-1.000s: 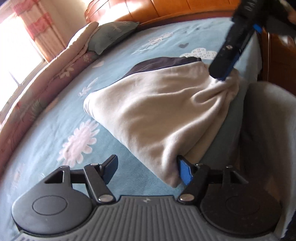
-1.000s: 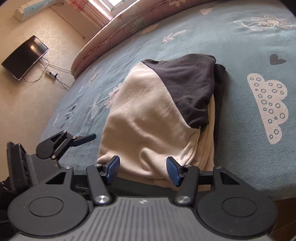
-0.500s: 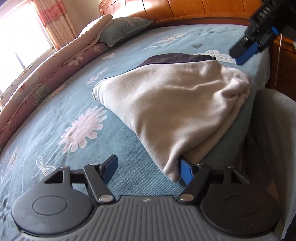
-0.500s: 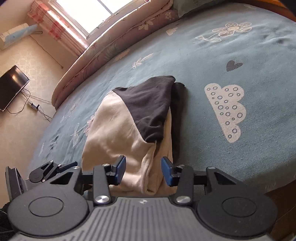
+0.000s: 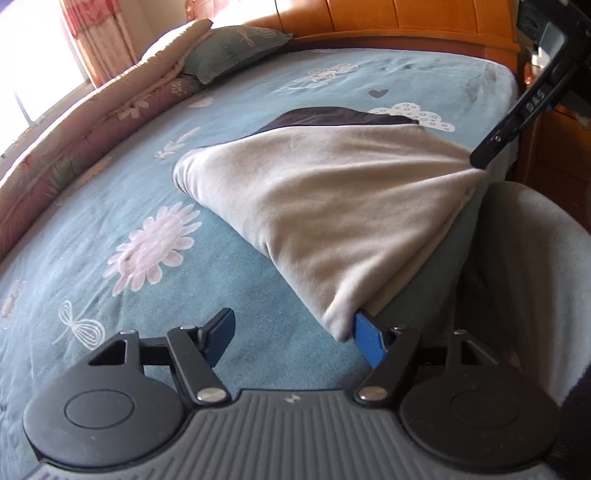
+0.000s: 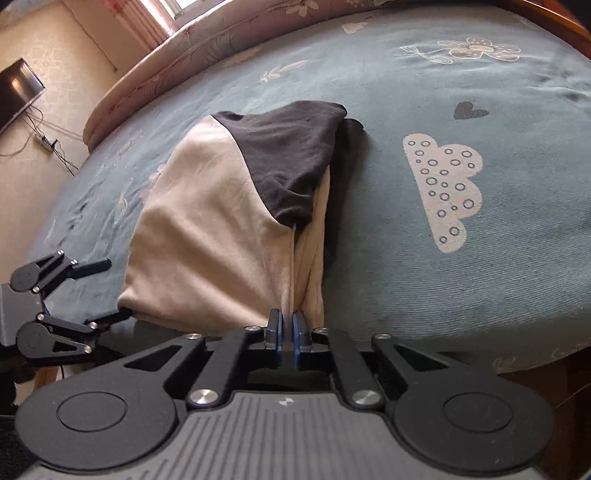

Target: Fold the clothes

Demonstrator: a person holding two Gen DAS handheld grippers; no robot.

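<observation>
A folded cream garment with a black part (image 5: 332,206) lies near the bed's edge, its black part (image 6: 291,166) on the far side. My right gripper (image 6: 287,325) is shut on a pinched fold of the cream hem at the near edge; in the left wrist view its black finger (image 5: 517,122) meets the garment's right corner. My left gripper (image 5: 293,332) is open at the other near corner. Its right blue pad (image 5: 365,341) touches the cream cloth, and its left finger stands free over the sheet. The right wrist view shows that gripper (image 6: 114,288) at the garment's left corner.
The blue flowered sheet (image 5: 110,221) covers the bed. A rolled pink quilt (image 5: 74,147) and a grey pillow (image 5: 236,51) lie along the far side, under a wooden headboard (image 5: 406,18). Grey fabric (image 5: 535,258) stands at the bed's right edge. A TV (image 6: 18,92) leans on the floor.
My right gripper's jaws closed from wide apart onto the garment's near hem, bunching it into a fold. The left gripper shifted slightly and stayed open at its corner.
</observation>
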